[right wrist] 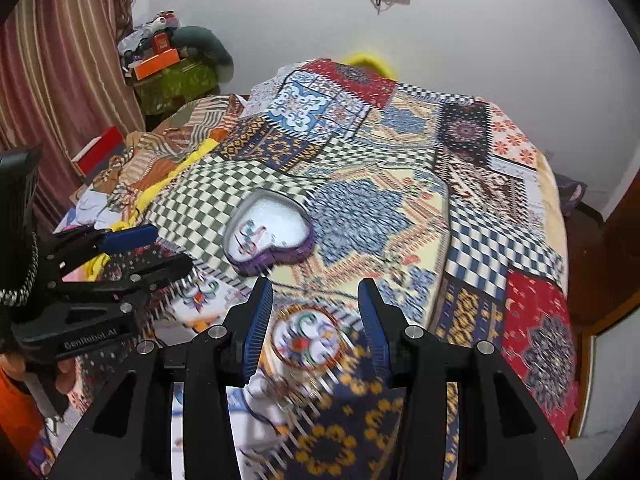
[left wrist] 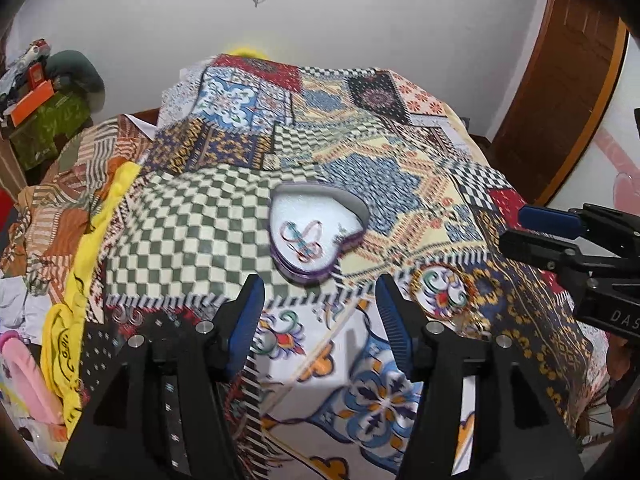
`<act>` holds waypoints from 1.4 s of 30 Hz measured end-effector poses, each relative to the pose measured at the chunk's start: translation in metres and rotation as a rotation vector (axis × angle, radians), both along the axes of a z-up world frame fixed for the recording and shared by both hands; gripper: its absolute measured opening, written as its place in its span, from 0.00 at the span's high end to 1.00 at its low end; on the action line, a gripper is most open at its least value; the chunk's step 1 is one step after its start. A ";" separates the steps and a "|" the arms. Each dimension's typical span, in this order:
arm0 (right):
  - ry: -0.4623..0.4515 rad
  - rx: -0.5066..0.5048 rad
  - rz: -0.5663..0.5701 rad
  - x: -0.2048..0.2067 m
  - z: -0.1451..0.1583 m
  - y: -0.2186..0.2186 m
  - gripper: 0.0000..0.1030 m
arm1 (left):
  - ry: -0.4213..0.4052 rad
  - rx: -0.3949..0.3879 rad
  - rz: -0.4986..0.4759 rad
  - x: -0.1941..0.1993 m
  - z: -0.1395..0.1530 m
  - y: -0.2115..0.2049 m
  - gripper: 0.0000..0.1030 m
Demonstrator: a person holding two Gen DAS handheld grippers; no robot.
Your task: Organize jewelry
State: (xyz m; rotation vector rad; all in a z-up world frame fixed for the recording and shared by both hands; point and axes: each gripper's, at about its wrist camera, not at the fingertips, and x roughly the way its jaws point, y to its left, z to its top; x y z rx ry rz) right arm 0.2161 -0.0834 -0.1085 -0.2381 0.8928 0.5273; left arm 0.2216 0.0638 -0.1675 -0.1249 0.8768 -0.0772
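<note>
Left tongs (left wrist: 320, 308): jaws spread wide, nothing between them; held above the bed just short of the box, aimed at it, likely ready to steady or reach into it.

Right tongs (right wrist: 316, 312): jaws likewise wide apart and empty; held near side of the box and to its right, straddling the bangle from above without visible contact, apparently lined up for a pick.

Box (left wrist: 316, 232): heart-shaped, lid off, white lining, purple outer wall. Sits open-side up on the bed (left wrist: 192, 216), on its patchwork cover, so pieces can be dropped in from above.

Contents of box: looped pieces, pink and coloured, lying toward the point of the heart; kind unclear through blur.

Bangle (right wrist: 306, 336): thin gold ring lying flat on the cover, near side of the box, well outside it. Judged the next item to go in. More gold-toned items lie just nearer than it, too blurred to name.

Clutter: clothes (left wrist: 68, 264) heaped left of the box, off the working patch.
</note>
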 end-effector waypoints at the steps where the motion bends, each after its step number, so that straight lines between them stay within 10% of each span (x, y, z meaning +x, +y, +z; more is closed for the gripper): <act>1: -0.004 -0.004 -0.005 -0.002 -0.001 -0.005 0.61 | 0.007 0.000 -0.007 0.000 -0.002 -0.004 0.45; 15: 0.025 -0.055 -0.079 -0.014 -0.032 -0.056 0.61 | 0.076 -0.026 -0.071 0.026 -0.038 -0.041 0.46; 32: 0.135 0.039 -0.081 -0.003 -0.055 -0.055 0.61 | 0.139 -0.211 -0.171 0.051 -0.062 -0.054 0.91; 42: 0.109 -0.011 0.028 -0.016 -0.059 -0.033 0.61 | 0.071 -0.088 -0.161 0.021 -0.053 -0.053 0.99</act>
